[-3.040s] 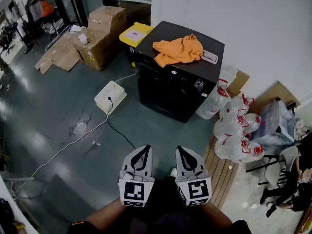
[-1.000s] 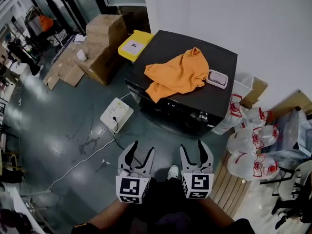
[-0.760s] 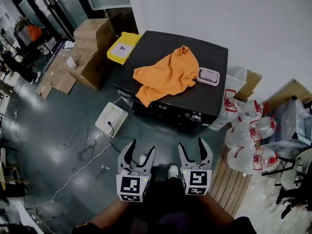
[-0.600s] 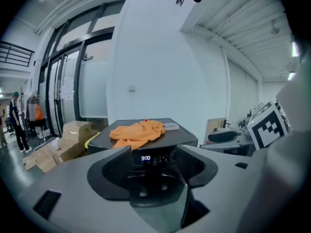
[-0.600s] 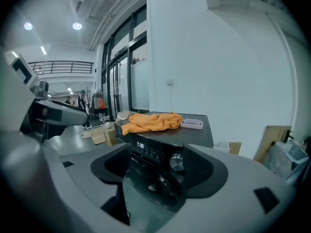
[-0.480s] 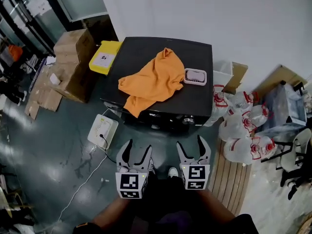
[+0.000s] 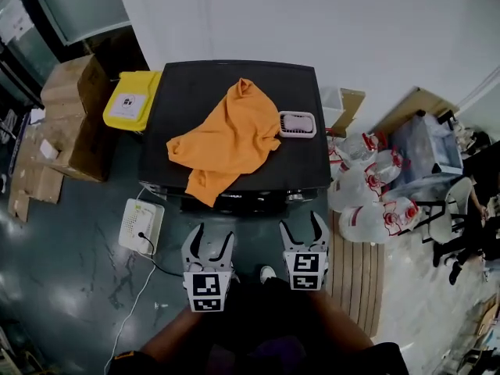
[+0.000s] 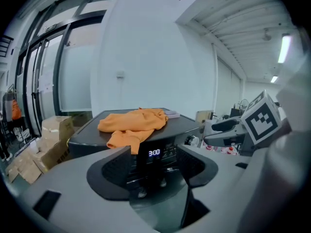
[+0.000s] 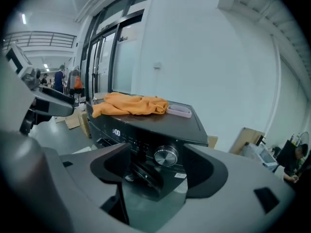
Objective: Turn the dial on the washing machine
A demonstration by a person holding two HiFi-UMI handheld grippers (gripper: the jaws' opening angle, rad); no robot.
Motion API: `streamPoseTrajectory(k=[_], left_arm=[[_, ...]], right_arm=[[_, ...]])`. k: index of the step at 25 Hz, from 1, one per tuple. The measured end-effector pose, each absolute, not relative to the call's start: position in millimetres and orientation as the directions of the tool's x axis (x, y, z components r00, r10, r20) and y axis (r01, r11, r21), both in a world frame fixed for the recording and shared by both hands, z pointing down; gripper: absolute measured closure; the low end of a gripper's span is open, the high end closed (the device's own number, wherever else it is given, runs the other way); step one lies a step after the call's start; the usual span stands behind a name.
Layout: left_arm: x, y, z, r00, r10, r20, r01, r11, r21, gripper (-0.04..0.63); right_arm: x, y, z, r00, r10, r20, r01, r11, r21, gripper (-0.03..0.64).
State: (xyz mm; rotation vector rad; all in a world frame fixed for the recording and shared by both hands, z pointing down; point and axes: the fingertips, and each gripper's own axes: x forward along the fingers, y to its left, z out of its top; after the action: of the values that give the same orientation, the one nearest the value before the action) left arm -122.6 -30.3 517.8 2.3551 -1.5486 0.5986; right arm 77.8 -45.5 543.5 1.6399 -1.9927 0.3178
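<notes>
The black washing machine [image 7: 301,158] stands against the white wall, with an orange cloth [image 7: 223,139] and a pink tray [image 7: 298,123] on its lid. Its silver dial [image 9: 166,156] sits on the front panel, right of the lit display [image 8: 153,152]. My right gripper [image 7: 301,231] is open a short way in front of the dial, which shows between its jaws without touching them. My left gripper [image 7: 209,244] is open beside it, facing the display. Both sets of jaws have just been opening, with nothing held between them.
A yellow bin [image 7: 131,104] and cardboard boxes [image 7: 66,108] stand left of the machine. A white power box [image 7: 141,225] with a cable lies on the floor at the front left. Plastic bags [image 7: 367,201] and a wooden pallet [image 7: 355,280] are at the right.
I have come closer to the machine, which now fills the middle of the head view. Both grippers opened wider and sank toward its front panel.
</notes>
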Motion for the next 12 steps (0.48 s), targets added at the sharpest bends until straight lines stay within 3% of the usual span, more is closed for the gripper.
streamPoseTrajectory(k=[6,12], left_arm=[[-132,-49,531,0.385,-0.791,0.475,-0.894,-0.447,-0.019,0.318],[-139,-61,539,0.322,-0.809,0.491,-0.916,-0.397,-0.053,0.318]], right_arm=[[81,-66,565,-0.028,-0.816,0.577,-0.956,0.191,0.224,0.278],[90,-84,588,-0.023,-0.798,0.602,-0.94,0.223,0.259,0.279]])
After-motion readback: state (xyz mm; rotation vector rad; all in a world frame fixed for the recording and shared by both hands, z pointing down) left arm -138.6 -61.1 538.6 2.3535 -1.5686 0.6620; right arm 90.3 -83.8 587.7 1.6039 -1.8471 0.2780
